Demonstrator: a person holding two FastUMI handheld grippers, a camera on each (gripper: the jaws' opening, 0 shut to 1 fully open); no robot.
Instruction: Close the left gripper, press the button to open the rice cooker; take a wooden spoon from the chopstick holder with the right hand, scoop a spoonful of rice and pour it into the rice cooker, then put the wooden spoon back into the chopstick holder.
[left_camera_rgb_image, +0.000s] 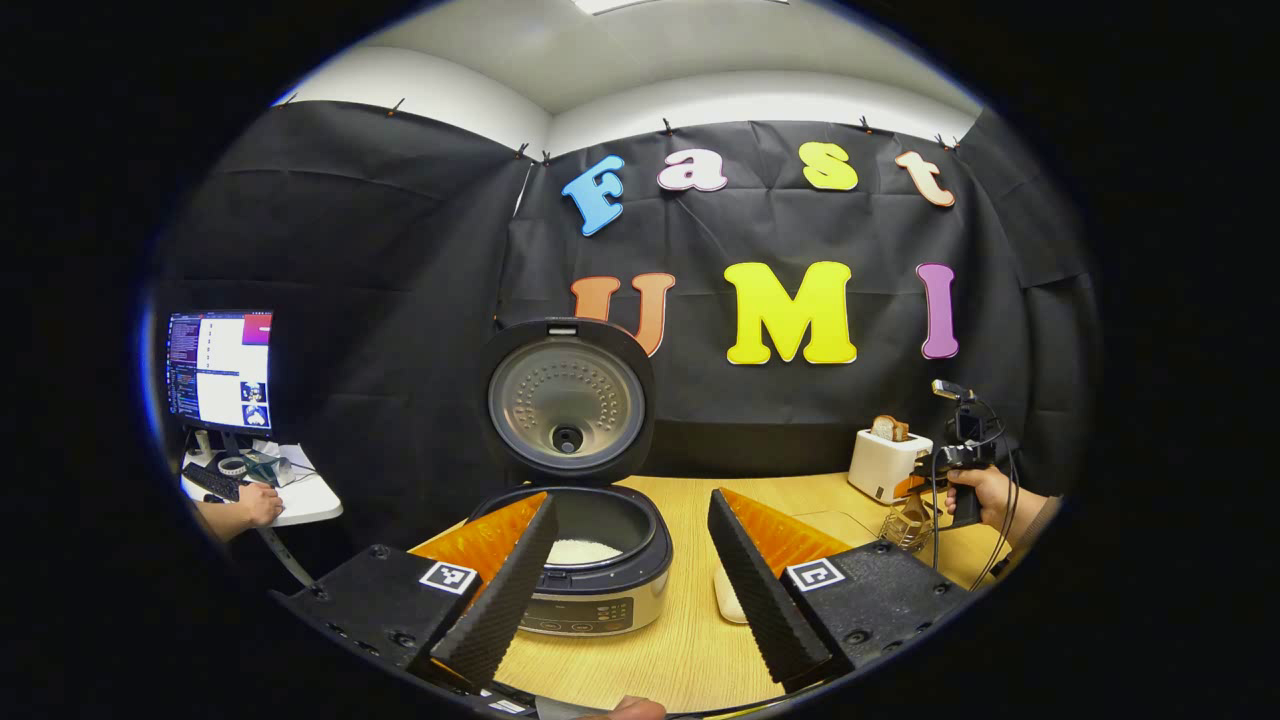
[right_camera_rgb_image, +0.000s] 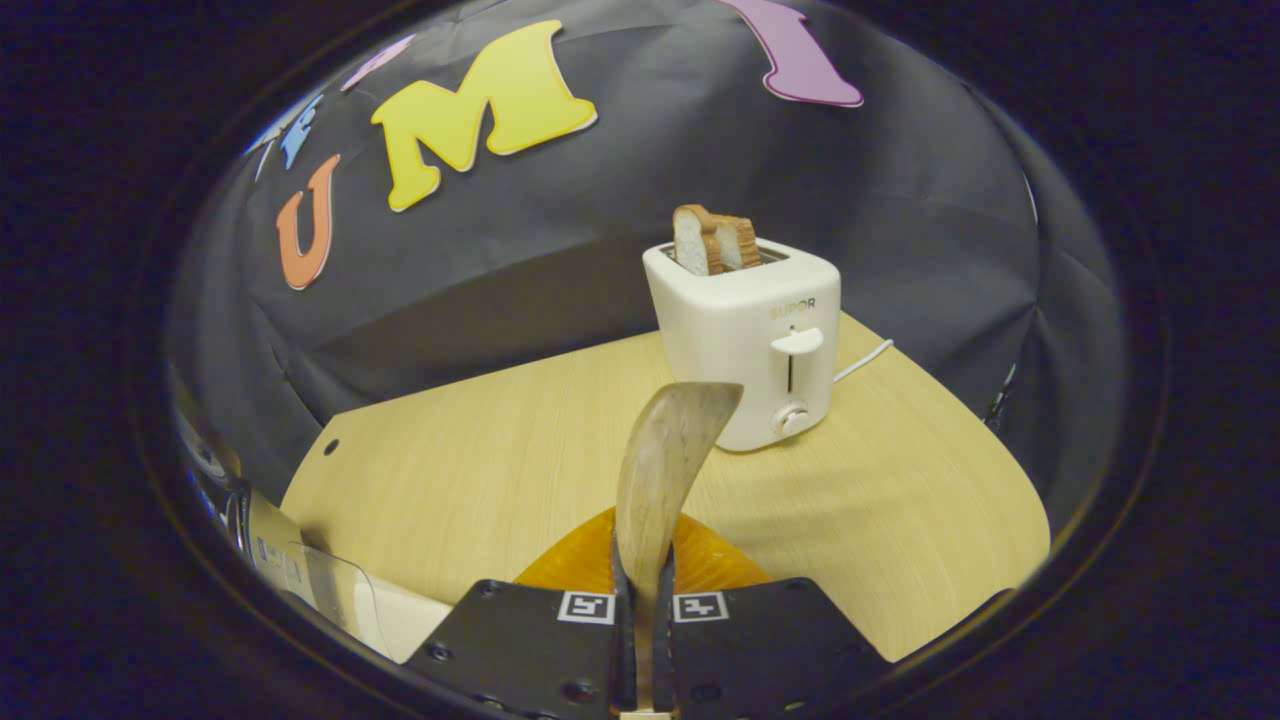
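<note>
Right gripper (right_camera_rgb_image: 640, 610) is clamped on wooden spoon (right_camera_rgb_image: 665, 450), bowl held up before toaster (right_camera_rgb_image: 745, 335). Left gripper (left_camera_rgb_image: 630, 580) is spread wide before lid-up rice cooker (left_camera_rgb_image: 585, 560).

The right gripper (right_camera_rgb_image: 640, 610) clamps the wooden spoon (right_camera_rgb_image: 665, 460) upright, bowl toward twelve o'clock. Just beyond, a white toaster (right_camera_rgb_image: 745, 340) with bread (right_camera_rgb_image: 712, 240) stands on the desk (right_camera_rgb_image: 480, 470).

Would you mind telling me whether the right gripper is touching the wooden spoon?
Touching. In the right gripper view, the right gripper has both fingers pressed against the wooden spoon handle, no gap.
</note>
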